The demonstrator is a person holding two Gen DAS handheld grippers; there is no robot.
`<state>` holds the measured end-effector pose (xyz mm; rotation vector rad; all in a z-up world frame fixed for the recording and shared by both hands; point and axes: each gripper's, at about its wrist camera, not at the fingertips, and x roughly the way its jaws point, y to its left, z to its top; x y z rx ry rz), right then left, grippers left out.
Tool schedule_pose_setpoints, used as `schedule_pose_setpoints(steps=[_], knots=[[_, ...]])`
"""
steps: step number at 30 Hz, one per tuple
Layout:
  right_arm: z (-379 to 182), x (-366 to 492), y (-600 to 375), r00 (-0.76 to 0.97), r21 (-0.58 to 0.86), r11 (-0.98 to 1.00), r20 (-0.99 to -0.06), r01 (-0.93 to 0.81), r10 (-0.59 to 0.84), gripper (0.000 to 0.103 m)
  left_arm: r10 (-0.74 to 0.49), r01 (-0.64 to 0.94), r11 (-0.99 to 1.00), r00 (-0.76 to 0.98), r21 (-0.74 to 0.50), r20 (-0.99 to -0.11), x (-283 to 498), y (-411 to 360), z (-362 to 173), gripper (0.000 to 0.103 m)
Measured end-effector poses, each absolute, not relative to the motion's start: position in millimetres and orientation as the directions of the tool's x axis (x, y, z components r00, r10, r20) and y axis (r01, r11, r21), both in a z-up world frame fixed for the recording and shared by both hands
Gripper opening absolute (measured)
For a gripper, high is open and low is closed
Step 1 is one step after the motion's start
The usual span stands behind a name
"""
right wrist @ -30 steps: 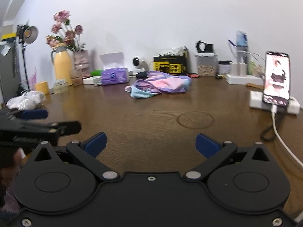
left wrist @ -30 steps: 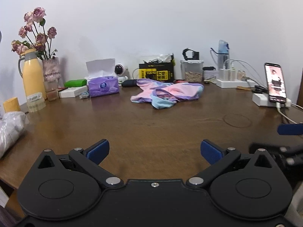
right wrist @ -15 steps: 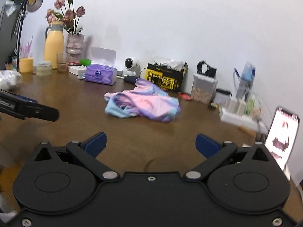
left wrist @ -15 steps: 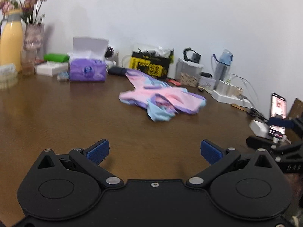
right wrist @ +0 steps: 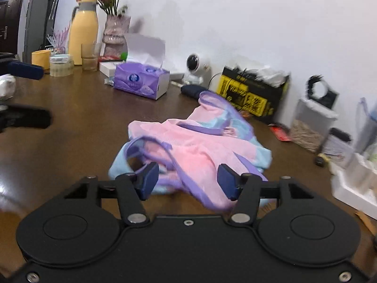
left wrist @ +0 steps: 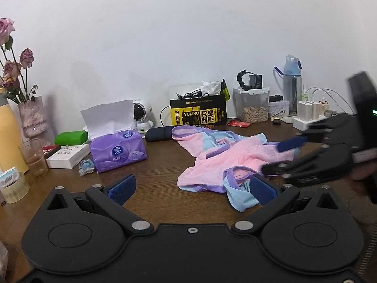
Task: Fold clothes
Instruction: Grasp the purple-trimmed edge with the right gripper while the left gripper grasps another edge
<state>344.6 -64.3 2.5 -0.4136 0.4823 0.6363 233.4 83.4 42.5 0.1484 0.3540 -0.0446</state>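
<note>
A crumpled pink mesh garment with purple trim and light blue panels (left wrist: 232,159) is lying in a loose heap on the dark brown wooden counter (left wrist: 155,176), and I'll use it as the reference for everything else.

The left gripper (left wrist: 192,189) sits on the near side of the garment with its blue pads spread wide. Nothing is between them, and the right-hand pad sits in front of the garment's near blue corner, though I can't tell if it's actually touching the cloth.

The right gripper (right wrist: 187,181) comes in low over the near edge of the garment. Its blue pads are set at a middling gap, narrower than the left one's, with pink and purple cloth showing between them. I can't tell if the pads press on the fabric, and they aren't closed on it. In the left wrist view that same gripper reaches in over the right side of the garment and looks blurry.

Left of the garment there's a purple tissue box with a white sheet sticking up (left wrist: 117,151), and further left a flat white box (left wrist: 67,156), a clear drinking glass (left wrist: 34,156) and a roll of clear tape (left wrist: 13,185). Behind the garment, against the white wall, stands a black and yellow printed carton (left wrist: 198,114), with a small white round camera (left wrist: 141,118) to its left and a clear plastic tub of brownish bits (left wrist: 252,107) to its right. A blue-topped water bottle (left wrist: 292,82) stands further right.
</note>
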Motion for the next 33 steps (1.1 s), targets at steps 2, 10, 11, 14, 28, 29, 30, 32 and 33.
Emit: schedule_pose_setpoints(steps=[2, 10, 11, 14, 28, 29, 30, 32, 33], knots=[[-1, 365, -50, 0.678, -0.217, 0.712, -0.571, -0.668, 0.463, 0.061, -0.016, 0.075, 0.985, 0.934, 0.153, -0.358, 238, 81, 37, 0.103], [15, 351, -59, 0.714, -0.215, 0.723, -0.489, -0.656, 0.502, 0.004, -0.044, 0.119, 0.977, 0.924, 0.176, -0.380, 251, 59, 29, 0.103], [25, 337, -74, 0.734, -0.205, 0.741, -0.449, -0.640, 0.510, 0.004, -0.057, 0.133, 0.975, 0.926, 0.180, -0.374, 251, 53, 28, 0.103], [49, 300, -120, 0.793, -0.170, 0.799, -0.351, -0.576, 0.497, 0.004, -0.110, 0.192, 0.961, 0.926, 0.200, -0.362, 251, 30, 26, 0.103], [94, 204, -233, 0.829, 0.004, 0.853, -0.234, -0.523, 0.509, 0.004, -0.411, 0.494, 0.851, 0.839, 0.179, -0.357, 207, -59, 25, 0.103], [98, 200, -233, 0.822, -0.003, 0.844, -0.228, -0.536, 0.521, 0.004, -0.435, 0.504, 0.845, 0.841, 0.177, -0.321, 202, -61, 29, 0.103], [102, 197, -232, 0.820, -0.016, 0.839, -0.220, -0.545, 0.528, 0.004, -0.449, 0.507, 0.843, 0.848, 0.181, -0.282, 198, -64, 33, 0.103], [110, 187, -229, 0.814, -0.038, 0.825, -0.201, -0.563, 0.546, 0.004, -0.437, 0.471, 0.854, 0.880, 0.221, -0.186, 192, -69, 41, 0.103], [114, 181, -227, 0.807, -0.047, 0.816, -0.195, -0.576, 0.558, 0.004, -0.425, 0.455, 0.861, 0.889, 0.228, -0.171, 192, -70, 45, 0.103]])
